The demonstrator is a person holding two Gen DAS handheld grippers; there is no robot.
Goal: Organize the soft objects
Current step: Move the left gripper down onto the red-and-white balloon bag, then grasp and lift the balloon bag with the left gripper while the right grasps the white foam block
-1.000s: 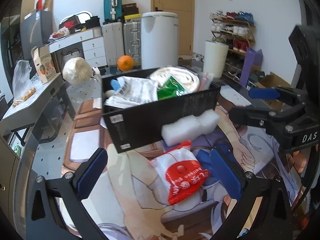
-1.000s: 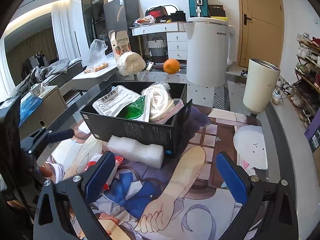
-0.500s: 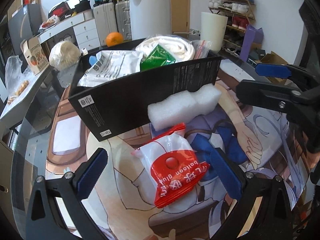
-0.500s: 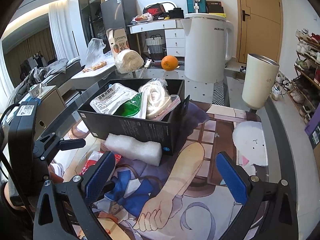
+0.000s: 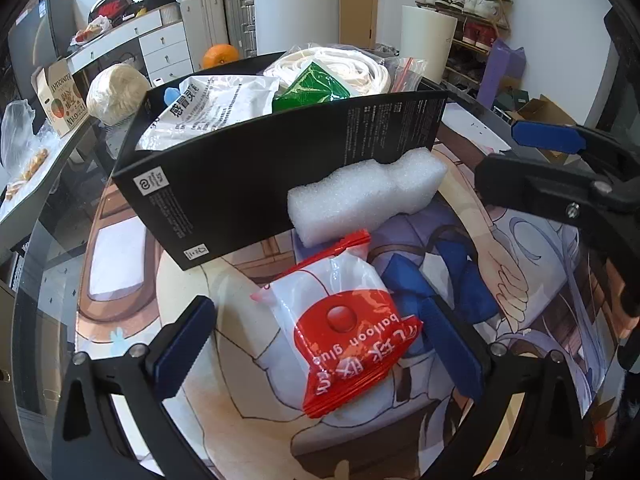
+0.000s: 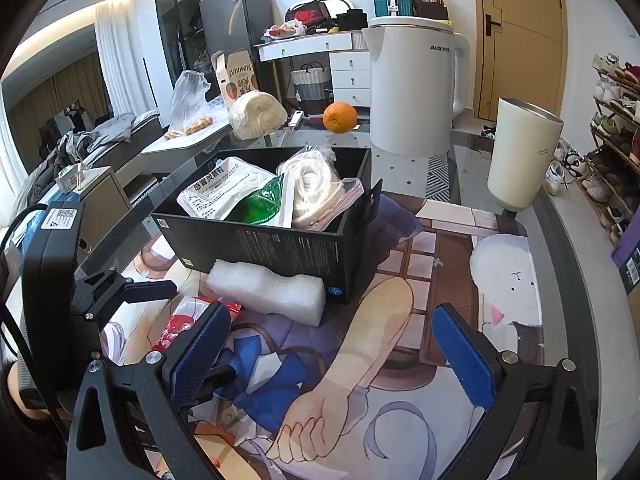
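Observation:
A red and white balloon glue packet (image 5: 344, 332) lies on the printed mat between the open fingers of my left gripper (image 5: 320, 344); its red edge shows in the right wrist view (image 6: 180, 324). A white foam block (image 5: 364, 196) (image 6: 268, 292) lies against the black box (image 5: 248, 184) (image 6: 280, 248). The box holds a white medicine bag (image 5: 212, 112), a green packet (image 5: 312, 88) and a bagged white rope coil (image 6: 316, 188). My right gripper (image 6: 324, 364) is open and empty over the mat, to the right of the foam.
On the glass table behind the box stand a white kettle (image 6: 416, 84), a cream tumbler (image 6: 524, 152), an orange (image 6: 340, 117) and a wrapped white bundle (image 6: 256, 114). The anime-print mat (image 6: 400, 320) covers the near table. A shoe rack (image 6: 616, 128) stands at the right.
My left gripper has moved forward and down, so the glue packet now lies between its fingers. The right gripper has barely moved.

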